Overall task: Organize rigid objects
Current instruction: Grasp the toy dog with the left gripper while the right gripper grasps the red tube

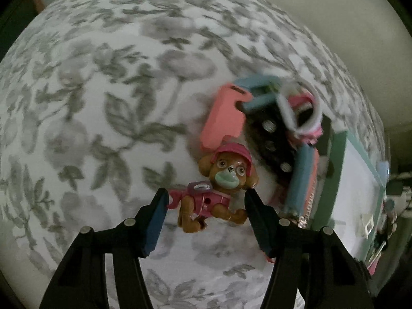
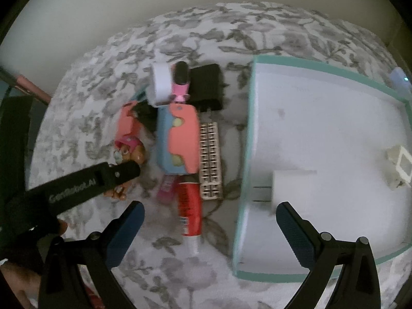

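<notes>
While left tongs (image 1: 206, 203) pinch the dog figure (image 1: 219, 188), only spread right tongs (image 2: 209, 215) reveal the tray (image 2: 322, 128).

Grey floral print across the white bedspread (image 1: 103, 103); brown toy dog (image 1: 219, 188) in pink cap and vest; teal-rimmed white tray (image 2: 334, 128) at three o'clock; red tube (image 2: 189, 206).

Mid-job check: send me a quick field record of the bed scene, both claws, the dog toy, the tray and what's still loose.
surface: floral bedspread
left claw: closed on the dog figurine at its body
right claw: open, nothing between its pads
tray: teal-rimmed, holds a white plug adapter and a small white block
still loose: red tube, blue and coral case, black charger
</notes>
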Tool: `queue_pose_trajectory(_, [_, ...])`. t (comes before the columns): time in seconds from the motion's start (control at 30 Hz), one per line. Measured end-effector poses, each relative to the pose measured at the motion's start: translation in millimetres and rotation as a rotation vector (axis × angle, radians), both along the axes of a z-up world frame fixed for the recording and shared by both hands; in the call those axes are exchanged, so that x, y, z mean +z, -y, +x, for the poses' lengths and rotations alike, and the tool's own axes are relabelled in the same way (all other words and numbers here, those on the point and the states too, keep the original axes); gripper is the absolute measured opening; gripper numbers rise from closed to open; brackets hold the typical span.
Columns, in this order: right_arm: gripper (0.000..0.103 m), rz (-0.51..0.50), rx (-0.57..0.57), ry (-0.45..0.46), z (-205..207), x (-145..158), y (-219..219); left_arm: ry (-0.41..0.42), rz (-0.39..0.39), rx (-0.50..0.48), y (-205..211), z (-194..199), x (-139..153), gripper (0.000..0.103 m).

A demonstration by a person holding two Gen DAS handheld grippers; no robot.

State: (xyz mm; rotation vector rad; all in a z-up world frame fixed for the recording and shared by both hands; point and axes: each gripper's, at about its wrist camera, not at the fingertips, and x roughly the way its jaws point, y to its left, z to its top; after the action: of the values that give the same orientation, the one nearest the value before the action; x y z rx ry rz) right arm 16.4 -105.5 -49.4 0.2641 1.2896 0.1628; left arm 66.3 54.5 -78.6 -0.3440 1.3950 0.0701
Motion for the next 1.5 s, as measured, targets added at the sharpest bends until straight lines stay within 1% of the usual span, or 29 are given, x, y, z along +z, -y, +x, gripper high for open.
queue_pose_trajectory(0.13, [0.103, -0.006, 0.065, 0.034, -2, 6, -14, 0.005, -0.008, 0.038, -11, -2, 2, 0.063])
queue_pose_trajectory(0.2, [0.098, -0.005, 0.105, 0.049, -4, 9, -22, -0.001, -0.003, 0.044, -13, -3, 0, 0.063])
queue_pose_trajectory(0.23, [0.092, -0.01, 0.123, 0.055, -5, 10, -25, -0.004, -0.005, 0.045, -16, -4, 0, 0.063])
queue_pose_trajectory(0.3, [0.087, -0.027, 0.154, 0.066, -7, 11, -32, -0.015, -0.01, 0.05, -21, -7, -1, 0.063])
queue_pose_trajectory(0.33, [0.082, -0.032, 0.168, 0.065, -8, 10, -35, -0.018, -0.01, 0.051, -21, -6, -2, 0.063])
queue_pose_trajectory(0.4, [0.076, -0.05, 0.182, 0.05, -8, 4, -41, -0.023, -0.011, 0.053, -24, -6, -1, 0.063])
queue_pose_trajectory(0.47, [0.063, -0.068, 0.188, 0.029, -7, -3, -44, -0.027, -0.015, 0.056, -25, -4, -2, 0.063])
queue_pose_trajectory(0.53, [0.057, -0.087, 0.195, 0.006, -8, -11, -47, -0.032, -0.016, 0.056, -25, -3, -6, 0.063])
queue_pose_trajectory(0.7, [0.057, -0.153, 0.226, -0.032, -5, -31, -56, -0.057, -0.022, 0.055, -22, 0, -16, 0.063])
queue_pose_trajectory(0.73, [0.053, -0.174, 0.232, -0.036, -4, -36, -58, -0.056, -0.02, 0.055, -22, 0, -15, 0.063])
queue_pose_trajectory(0.8, [0.053, -0.208, 0.251, -0.021, -9, -36, -62, -0.053, -0.019, 0.054, -21, 1, -16, 0.063])
queue_pose_trajectory(0.9, [0.053, -0.229, 0.251, -0.007, -10, -37, -64, -0.053, -0.021, 0.055, -21, 2, -17, 0.063])
queue_pose_trajectory(1.0, [0.045, -0.251, 0.249, 0.005, -12, -36, -66, -0.051, -0.022, 0.057, -22, 2, -18, 0.063])
queue_pose_trajectory(1.03, [0.039, -0.258, 0.25, 0.01, -11, -35, -67, -0.049, -0.022, 0.056, -22, 2, -17, 0.063])
queue_pose_trajectory(1.13, [0.035, -0.246, 0.24, 0.003, -10, -35, -67, -0.037, -0.024, 0.05, -22, 1, -11, 0.063])
queue_pose_trajectory(1.17, [0.032, -0.24, 0.238, 0.0, -6, -34, -60, -0.031, -0.023, 0.047, -22, 1, -9, 0.063])
queue_pose_trajectory(1.23, [0.028, -0.23, 0.228, -0.005, -4, -35, -56, -0.018, -0.019, 0.042, -20, 1, -5, 0.063])
queue_pose_trajectory(1.5, [0.028, -0.172, 0.194, -0.005, -1, -30, -44, 0.017, -0.017, 0.029, -19, 2, 10, 0.063])
